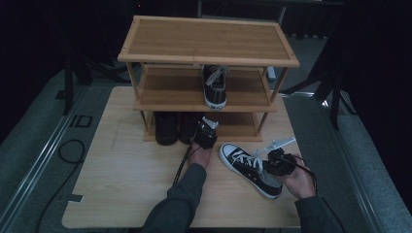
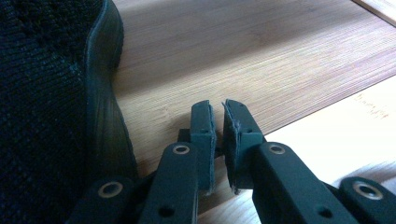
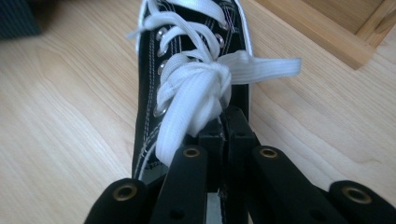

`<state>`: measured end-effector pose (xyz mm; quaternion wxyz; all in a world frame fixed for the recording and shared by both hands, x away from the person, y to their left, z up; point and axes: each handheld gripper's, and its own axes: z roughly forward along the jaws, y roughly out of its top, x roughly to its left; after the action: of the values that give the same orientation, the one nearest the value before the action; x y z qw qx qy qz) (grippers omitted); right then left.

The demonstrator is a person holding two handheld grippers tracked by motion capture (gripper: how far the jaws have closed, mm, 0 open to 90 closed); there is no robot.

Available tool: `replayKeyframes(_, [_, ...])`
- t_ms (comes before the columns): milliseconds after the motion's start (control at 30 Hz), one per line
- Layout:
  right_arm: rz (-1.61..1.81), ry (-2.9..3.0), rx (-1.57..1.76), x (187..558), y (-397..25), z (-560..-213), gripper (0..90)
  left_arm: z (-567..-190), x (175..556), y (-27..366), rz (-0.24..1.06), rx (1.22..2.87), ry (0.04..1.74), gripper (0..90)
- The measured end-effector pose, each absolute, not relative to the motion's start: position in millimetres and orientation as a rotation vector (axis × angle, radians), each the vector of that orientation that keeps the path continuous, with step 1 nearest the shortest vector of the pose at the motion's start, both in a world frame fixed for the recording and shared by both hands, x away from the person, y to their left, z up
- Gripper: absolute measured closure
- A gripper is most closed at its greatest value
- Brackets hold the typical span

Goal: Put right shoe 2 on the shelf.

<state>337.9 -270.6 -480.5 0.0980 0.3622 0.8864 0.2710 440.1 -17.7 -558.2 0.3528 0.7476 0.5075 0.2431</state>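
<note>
A black low sneaker (image 1: pixel 244 164) with white laces and a white sole lies on the table at the right, toe pointing to the far left. My right gripper (image 1: pixel 268 165) is shut on its upper near the heel end; in the right gripper view the jaws (image 3: pixel 229 125) meet just behind the white lace knot (image 3: pixel 198 91). My left gripper (image 1: pixel 202 131) is at the rack's bottom shelf beside two dark shoes (image 1: pixel 166 128). Its jaws (image 2: pixel 218 114) stand almost together over the shelf board (image 2: pixel 261 56) with nothing between them, a dark knit shoe (image 2: pixel 46 102) just to their left.
A three-shelf bamboo shoe rack (image 1: pixel 209 41) stands at the back of the wooden table (image 1: pixel 121 179). A matching black sneaker (image 1: pixel 214 86) sits on its middle shelf, heel toward me. A cable (image 1: pixel 73 150) lies on the floor to the left.
</note>
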Motion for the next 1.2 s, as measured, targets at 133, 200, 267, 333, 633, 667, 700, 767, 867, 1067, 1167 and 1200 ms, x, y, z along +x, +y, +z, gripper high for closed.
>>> replayKeyframes(133, [0.912, 2.621, 1.136, 340.7, -276.8, -481.0, 88.6, -558.2, 440.1, -17.7, 0.629, 1.934, 1.313, 82.5])
replayKeyframes(200, [0.918, 2.61, 1.142, 341.1, -277.8, -478.5, 88.6, -558.2, 440.1, -17.7, 0.629, 1.934, 1.313, 82.5])
replayKeyframes(267, [0.922, 2.599, 1.148, 341.4, -279.1, -476.3, 88.6, -558.2, 440.1, -17.7, 0.629, 1.934, 1.313, 82.5])
replayKeyframes(333, [0.938, 2.589, 1.16, 342.0, -281.4, -474.3, 88.6, -558.2, 440.1, -17.7, 0.629, 1.934, 1.313, 82.5])
replayKeyframes(633, [0.986, 2.584, 1.157, 345.3, -285.4, -463.1, 88.5, -558.1, 440.0, -17.8, 0.63, 1.936, 1.313, 82.5])
replayKeyframes(667, [0.984, 2.589, 1.149, 346.2, -284.8, -461.9, 88.5, -558.1, 439.9, -17.8, 0.63, 1.936, 1.313, 82.5])
replayKeyframes(700, [0.979, 2.594, 1.138, 347.1, -284.2, -460.6, 88.5, -558.1, 440.0, -17.8, 0.63, 1.936, 1.313, 82.5])
replayKeyframes(767, [0.972, 2.604, 1.118, 349.0, -283.0, -457.3, 88.5, -558.1, 440.0, -17.8, 0.629, 1.936, 1.313, 82.5])
replayKeyframes(867, [0.964, 2.606, 1.101, 350.8, -281.3, -450.2, 88.5, -558.1, 440.0, -17.8, 0.63, 1.937, 1.313, 82.5])
replayKeyframes(1067, [0.991, 2.591, 1.079, 353.4, -282.9, -432.2, 88.5, -558.1, 440.0, -17.7, 0.63, 1.937, 1.313, 82.5])
replayKeyframes(1167, [0.998, 2.588, 1.07, 354.4, -283.7, -426.1, 88.5, -558.1, 439.9, -17.8, 0.631, 1.938, 1.312, 82.5])
replayKeyframes(1200, [0.998, 2.587, 1.064, 354.9, -283.9, -423.3, 88.5, -558.1, 440.0, -17.8, 0.63, 1.937, 1.313, 82.5])
